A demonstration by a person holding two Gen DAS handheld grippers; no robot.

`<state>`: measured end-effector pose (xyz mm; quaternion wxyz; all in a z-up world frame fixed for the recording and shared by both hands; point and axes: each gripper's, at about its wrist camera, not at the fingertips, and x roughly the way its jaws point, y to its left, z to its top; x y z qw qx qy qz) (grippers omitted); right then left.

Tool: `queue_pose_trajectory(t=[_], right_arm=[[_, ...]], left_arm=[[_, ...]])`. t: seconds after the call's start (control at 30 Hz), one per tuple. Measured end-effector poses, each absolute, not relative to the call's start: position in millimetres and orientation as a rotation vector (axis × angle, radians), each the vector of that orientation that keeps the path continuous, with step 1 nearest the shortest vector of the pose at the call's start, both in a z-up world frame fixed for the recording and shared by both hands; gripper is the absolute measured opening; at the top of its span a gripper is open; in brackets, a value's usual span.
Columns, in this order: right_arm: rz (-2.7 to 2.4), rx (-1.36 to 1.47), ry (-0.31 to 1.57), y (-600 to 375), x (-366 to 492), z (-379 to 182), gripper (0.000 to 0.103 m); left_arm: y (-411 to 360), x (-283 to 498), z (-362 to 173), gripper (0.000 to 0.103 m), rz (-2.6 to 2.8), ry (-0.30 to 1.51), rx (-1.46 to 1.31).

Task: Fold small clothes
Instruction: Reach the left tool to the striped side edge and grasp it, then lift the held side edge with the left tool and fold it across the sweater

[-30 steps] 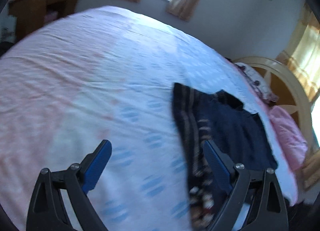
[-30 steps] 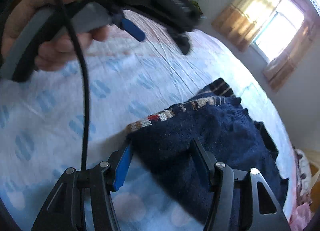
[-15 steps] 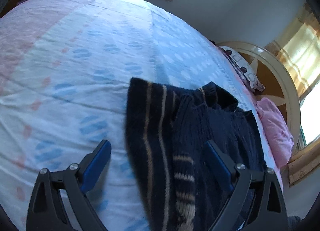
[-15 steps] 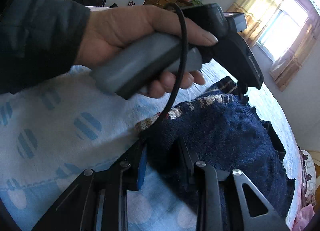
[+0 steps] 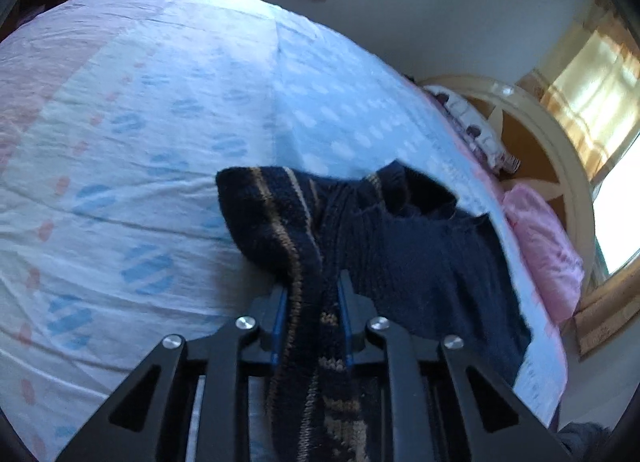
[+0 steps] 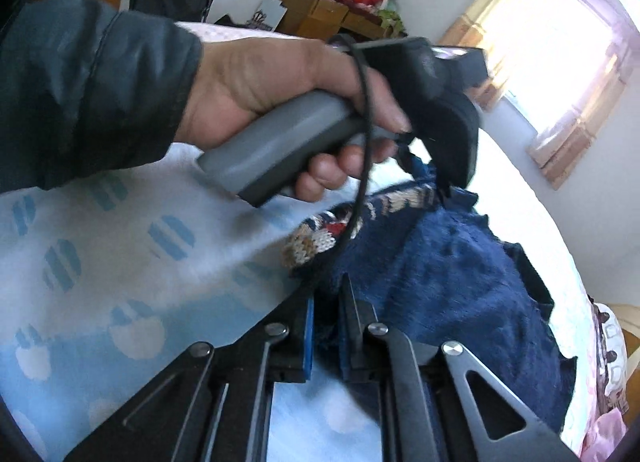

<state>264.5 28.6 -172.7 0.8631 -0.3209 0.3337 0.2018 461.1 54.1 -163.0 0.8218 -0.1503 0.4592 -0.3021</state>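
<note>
both grippers, left gripper (image 5: 311,296) and right gripper (image 6: 325,308), clamp the sweater (image 5: 420,246)

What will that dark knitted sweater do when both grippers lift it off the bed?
The sweater will probably sag: its striped hem already droops over the left gripper. The thick, fuzzy knit should resist slipping from the right gripper. It looks small, so likely light, and may stretch.

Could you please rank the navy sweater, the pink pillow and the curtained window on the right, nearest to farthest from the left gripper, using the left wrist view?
1. The navy sweater: clamped in the left gripper jaws.
2. The pink pillow: right, beyond the bed edge.
3. The curtained window: far right, behind the headboard.
</note>
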Motion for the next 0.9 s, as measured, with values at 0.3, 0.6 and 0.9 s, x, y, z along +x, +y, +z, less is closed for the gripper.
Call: queue_pose_trajectory(t=[0.3,0.6,0.9], right_arm=[[0.324,-0.59,0.638,-35.7,262.8,-141.5,0.009],[0.227,-0.433,0.602,-113.4,260.7,-110.4,0.008],[0.159,-0.258,0.587,-183.2,253.1,-95.8,0.008]], left_arm=[[35.3,456.6,-128.5,0.021,-0.681,0.892,-0.409],[-8.5,455.2,-101.5,0.02,-0.697,0.849,-0.442],[-79.9,459.3,-77.0,0.007,-0.749,0.82,-0.408]])
